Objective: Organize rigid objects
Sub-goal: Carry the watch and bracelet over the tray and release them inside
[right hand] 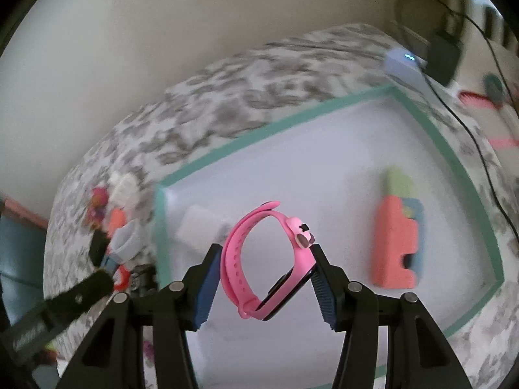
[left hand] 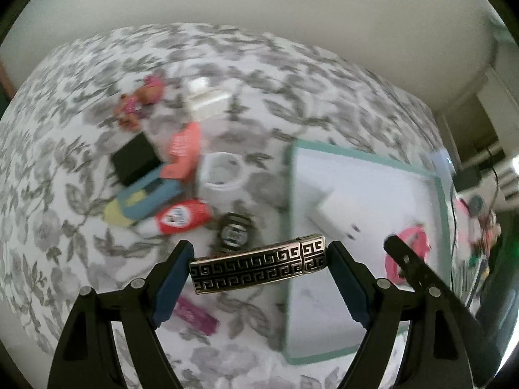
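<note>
Left gripper point(left hand: 259, 265) clamped end to end on a silver metal bar with a black Greek-key pattern point(left hand: 258, 267), pads pressing on its two short ends. Held lengthwise that way probably because the narrow faces give the pads flat seats. Long axis running crosswise between the fingers, roughly level, its capped end toward the teal-rimmed white tray point(left hand: 441, 194); bar lifted clear of the grey floral cloth point(left hand: 81, 259), just outside the tray's near left edge.

Right gripper point(right hand: 264, 267) closed on a pink silicone wristwatch with a dark face point(right hand: 256, 278), one pad against the strap loop, the other against the case side. Loop standing upright, its opening facing the camera, long axis tilted from lower left to upper right. Hanging above the tray's near left part, seemingly for a set-down.

Already on the tray: a white plug adapter point(right hand: 201, 230) near the left edge and a coral-and-blue foam block point(right hand: 395, 240) toward the right. Remaining clutter on the cloth left of the tray: a white mug point(left hand: 222, 171), a black box point(left hand: 134, 159).
</note>
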Available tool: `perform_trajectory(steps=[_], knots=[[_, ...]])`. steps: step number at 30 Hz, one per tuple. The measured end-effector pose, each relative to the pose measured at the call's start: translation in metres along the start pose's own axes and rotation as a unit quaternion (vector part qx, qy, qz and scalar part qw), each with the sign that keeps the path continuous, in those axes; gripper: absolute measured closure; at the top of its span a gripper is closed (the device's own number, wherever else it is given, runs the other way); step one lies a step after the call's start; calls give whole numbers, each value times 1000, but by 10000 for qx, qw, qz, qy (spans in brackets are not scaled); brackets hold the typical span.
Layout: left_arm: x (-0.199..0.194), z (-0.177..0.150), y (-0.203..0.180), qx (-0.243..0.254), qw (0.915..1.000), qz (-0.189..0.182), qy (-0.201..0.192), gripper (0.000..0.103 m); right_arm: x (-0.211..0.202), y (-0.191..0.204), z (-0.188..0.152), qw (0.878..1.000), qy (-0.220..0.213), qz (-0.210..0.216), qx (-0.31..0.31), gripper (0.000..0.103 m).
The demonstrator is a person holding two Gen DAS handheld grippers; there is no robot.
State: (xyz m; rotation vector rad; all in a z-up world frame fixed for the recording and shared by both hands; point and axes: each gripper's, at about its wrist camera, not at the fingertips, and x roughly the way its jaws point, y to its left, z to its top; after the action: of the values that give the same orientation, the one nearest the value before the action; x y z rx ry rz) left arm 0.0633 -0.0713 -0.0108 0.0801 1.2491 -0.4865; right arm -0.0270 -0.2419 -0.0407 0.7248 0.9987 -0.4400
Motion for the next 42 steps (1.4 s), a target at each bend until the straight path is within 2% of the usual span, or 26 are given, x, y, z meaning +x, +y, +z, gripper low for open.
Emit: perform_trajectory(steps=[8, 13, 28, 35, 42], knots=[[13, -17, -57, 921, 9954, -92, 228, 18, -9, -41, 10, 9983, -99, -89, 561, 47], [24, -27, -77, 1349, 9903, 116, 311, 18, -17, -55, 12, 9970, -199, -133, 737, 46], [46, -30, -80, 1587, 9854, 433, 444, 18, -2, -42, 7, 9990, 99, -129, 418, 46], [55, -34, -86, 1828, 9797, 706, 418, 18, 10, -39, 3, 9990, 275, -155, 302, 46], [61, -38, -90, 2014, 9743, 931, 379, 18, 13, -32, 3, 9993, 275, -246, 102, 45]])
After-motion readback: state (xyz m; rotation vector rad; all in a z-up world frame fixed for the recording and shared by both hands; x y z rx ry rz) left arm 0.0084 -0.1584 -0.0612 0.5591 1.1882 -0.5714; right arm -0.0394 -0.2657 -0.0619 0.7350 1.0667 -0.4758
